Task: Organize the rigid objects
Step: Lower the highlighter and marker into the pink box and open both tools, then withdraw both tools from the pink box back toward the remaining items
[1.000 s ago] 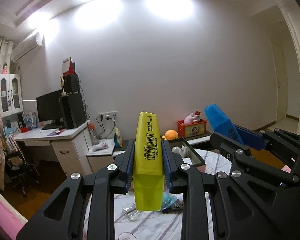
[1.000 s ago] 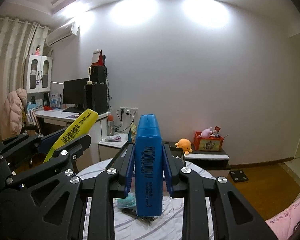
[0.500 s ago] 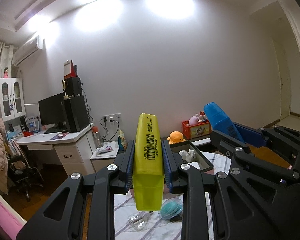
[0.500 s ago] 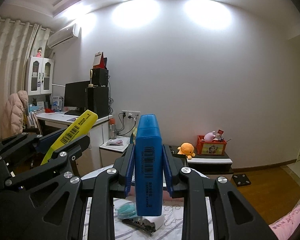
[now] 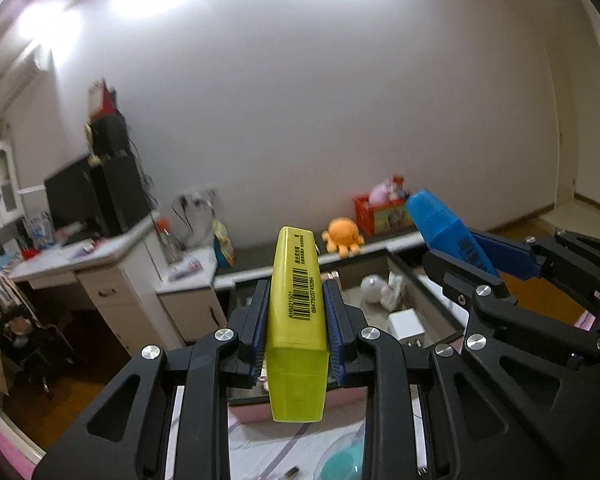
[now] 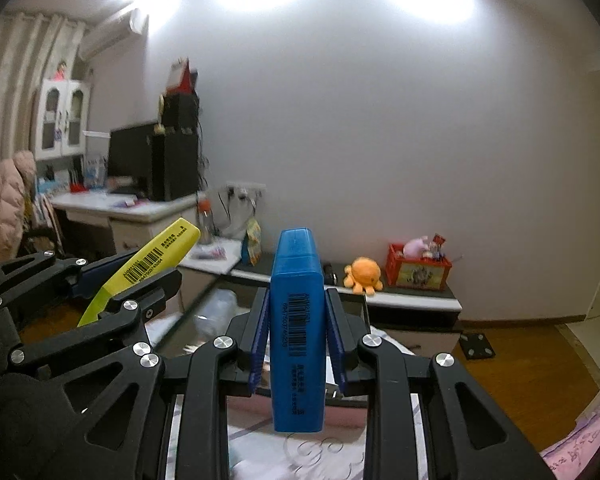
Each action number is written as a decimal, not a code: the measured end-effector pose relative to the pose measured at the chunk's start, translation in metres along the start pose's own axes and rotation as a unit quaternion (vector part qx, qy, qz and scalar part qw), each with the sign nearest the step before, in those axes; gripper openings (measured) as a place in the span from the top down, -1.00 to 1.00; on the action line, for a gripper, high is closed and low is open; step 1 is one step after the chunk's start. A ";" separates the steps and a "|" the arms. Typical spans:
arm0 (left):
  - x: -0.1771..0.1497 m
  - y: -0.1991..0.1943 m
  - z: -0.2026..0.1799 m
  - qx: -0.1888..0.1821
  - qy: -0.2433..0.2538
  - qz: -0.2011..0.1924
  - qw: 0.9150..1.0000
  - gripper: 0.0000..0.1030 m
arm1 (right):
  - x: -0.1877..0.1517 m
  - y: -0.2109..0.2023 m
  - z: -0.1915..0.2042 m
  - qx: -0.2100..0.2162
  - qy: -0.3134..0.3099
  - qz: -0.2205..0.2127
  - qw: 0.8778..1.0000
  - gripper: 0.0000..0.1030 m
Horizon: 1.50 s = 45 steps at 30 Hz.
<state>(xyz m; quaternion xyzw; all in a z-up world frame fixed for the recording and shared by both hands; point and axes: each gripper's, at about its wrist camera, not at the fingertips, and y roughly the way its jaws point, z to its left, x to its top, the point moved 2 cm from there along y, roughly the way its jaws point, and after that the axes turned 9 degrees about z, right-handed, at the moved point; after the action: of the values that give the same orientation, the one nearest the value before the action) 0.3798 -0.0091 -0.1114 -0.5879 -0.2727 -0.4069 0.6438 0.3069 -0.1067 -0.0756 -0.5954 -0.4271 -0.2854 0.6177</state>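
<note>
My left gripper [image 5: 296, 292] is shut on a yellow highlighter [image 5: 298, 320] that stands upright between its blue pads. My right gripper [image 6: 297, 300] is shut on a blue highlighter [image 6: 298, 328], also upright. In the left wrist view the blue highlighter [image 5: 448, 232] and the right gripper sit to the right. The right wrist view has the yellow highlighter [image 6: 148, 268] at the left. Just ahead and below both grippers lies a dark-rimmed tray [image 5: 432, 280] holding a white figurine [image 5: 374, 288] and a white block [image 5: 406, 324].
The tray rests on a cloth-covered table [image 5: 268, 448], where a teal round item [image 5: 344, 466] lies near the front. Beyond stand a white desk [image 5: 92, 264] with a monitor, a low shelf with an orange plush toy [image 5: 342, 236] and a red box [image 5: 380, 212].
Both grippers have moved forward and tipped down with their highlighters. The tray now lies much closer below them, and the small items on the cloth have slid toward the bottom edge.
</note>
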 end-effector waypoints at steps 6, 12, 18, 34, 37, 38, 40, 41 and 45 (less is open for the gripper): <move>-0.008 0.090 -0.005 -0.016 0.007 0.081 0.997 0.49 | -0.009 0.079 -0.009 0.005 -0.006 0.070 0.997 0.47; -0.023 0.142 -0.005 -0.018 0.006 0.135 0.991 0.49 | -0.029 0.132 -0.012 0.027 -0.008 0.134 0.991 0.47; -0.029 0.158 -0.006 -0.010 0.008 0.152 0.988 0.44 | -0.041 0.157 -0.016 0.049 0.006 0.167 0.985 0.46; -0.018 0.000 0.045 0.032 -0.067 0.015 0.997 -0.88 | -0.010 0.036 -0.024 0.042 0.045 0.065 0.996 -1.00; -0.027 -0.048 0.045 0.053 -0.073 -0.025 0.996 -0.98 | -0.010 0.000 -0.016 0.049 0.040 0.040 0.997 -1.00; -0.030 -0.060 0.045 0.060 -0.073 -0.034 0.995 -0.99 | -0.011 -0.016 -0.013 0.048 0.037 0.027 0.998 -1.00; -0.038 -0.086 0.042 0.066 -0.068 -0.049 0.994 -0.99 | -0.015 -0.041 -0.007 0.044 0.030 0.009 0.999 -1.00; -0.044 -0.100 0.040 0.067 -0.065 -0.057 0.994 -0.99 | -0.019 -0.055 -0.003 0.041 0.026 -0.002 0.999 -1.00; -0.062 -0.137 0.030 0.074 -0.049 -0.081 0.993 -0.99 | -0.034 -0.099 0.008 0.023 0.016 -0.028 0.999 -1.00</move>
<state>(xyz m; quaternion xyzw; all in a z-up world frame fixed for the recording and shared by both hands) 0.2357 0.0363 -0.0850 -0.5336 -0.3799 -0.4071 0.6366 0.2040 -0.1174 -0.0574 -0.5641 -0.4404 -0.3023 0.6296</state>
